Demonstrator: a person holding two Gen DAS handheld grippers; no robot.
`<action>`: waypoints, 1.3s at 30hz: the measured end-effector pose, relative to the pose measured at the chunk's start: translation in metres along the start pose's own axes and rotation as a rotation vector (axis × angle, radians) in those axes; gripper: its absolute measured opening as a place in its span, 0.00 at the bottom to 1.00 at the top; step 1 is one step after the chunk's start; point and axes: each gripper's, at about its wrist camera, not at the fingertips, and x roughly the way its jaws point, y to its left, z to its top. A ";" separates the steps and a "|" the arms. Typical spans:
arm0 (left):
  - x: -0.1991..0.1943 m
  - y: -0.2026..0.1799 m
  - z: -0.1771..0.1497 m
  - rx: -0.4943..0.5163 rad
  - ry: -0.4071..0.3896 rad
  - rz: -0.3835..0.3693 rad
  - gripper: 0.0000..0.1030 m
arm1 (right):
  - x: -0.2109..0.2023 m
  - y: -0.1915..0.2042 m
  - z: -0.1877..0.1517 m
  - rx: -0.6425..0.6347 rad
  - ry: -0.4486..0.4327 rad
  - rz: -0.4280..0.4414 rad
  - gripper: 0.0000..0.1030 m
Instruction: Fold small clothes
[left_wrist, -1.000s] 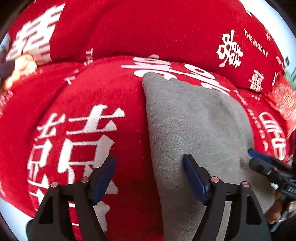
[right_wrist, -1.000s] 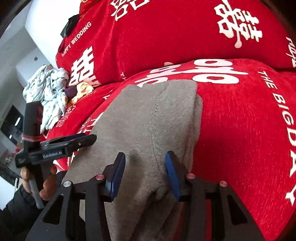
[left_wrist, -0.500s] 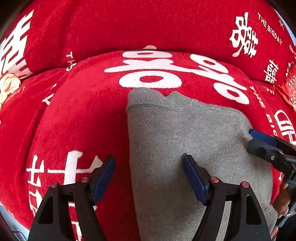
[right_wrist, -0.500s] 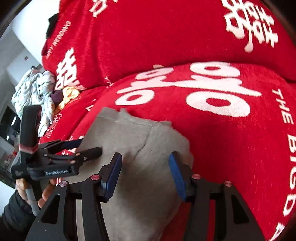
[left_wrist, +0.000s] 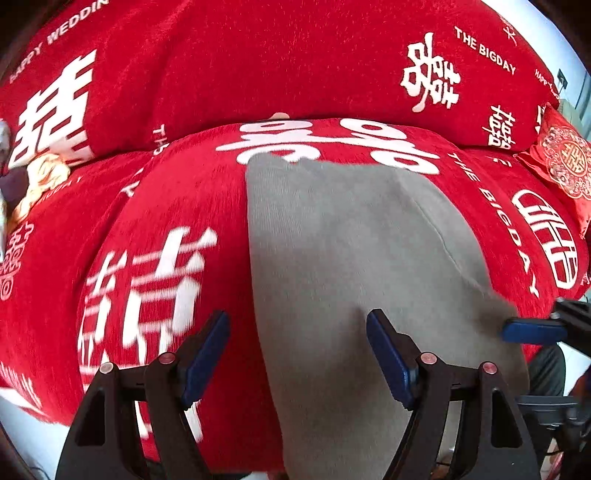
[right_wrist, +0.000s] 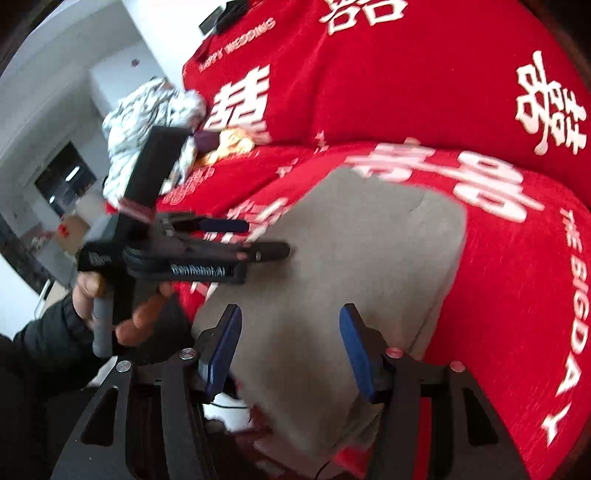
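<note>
The left gripper (left_wrist: 297, 354) has its blue-padded fingers (left_wrist: 205, 356) spread wide, with nothing pinched. The grey garment (left_wrist: 351, 258) lies flat beneath them: its left edge runs up between the two fingers, so the left finger stands over bare red sofa cover (left_wrist: 166, 206) and the right finger over grey cloth. From there the garment stretches away ahead of the fingertips to its far edge, which ends on the large white lettering of the seat cushion.

The right gripper (right_wrist: 290, 352) also stands apart, its jaws having just been opening; the grey garment (right_wrist: 351, 251) passes under and between the pads, but neither pad presses on it. The cloth spreads forward and to the right of these fingers, its right edge just beyond the right finger.

To the left of the right gripper's fingers, the left gripper (right_wrist: 258, 240) is held by a hand (right_wrist: 107, 306) in a dark sleeve, its tips over the garment's left edge. Farther off, beyond it, a pale patterned bundle of clothes (right_wrist: 147, 118) lies against the red backrest.
</note>
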 end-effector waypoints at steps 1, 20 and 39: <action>-0.002 -0.001 -0.005 0.001 0.000 0.005 0.75 | 0.003 0.001 -0.007 0.002 0.014 -0.010 0.58; -0.026 -0.016 -0.037 -0.003 -0.030 0.127 0.75 | -0.010 0.027 -0.026 -0.025 -0.028 -0.397 0.73; -0.032 -0.021 -0.039 -0.093 -0.071 0.152 0.99 | -0.007 0.021 -0.016 0.072 0.003 -0.455 0.73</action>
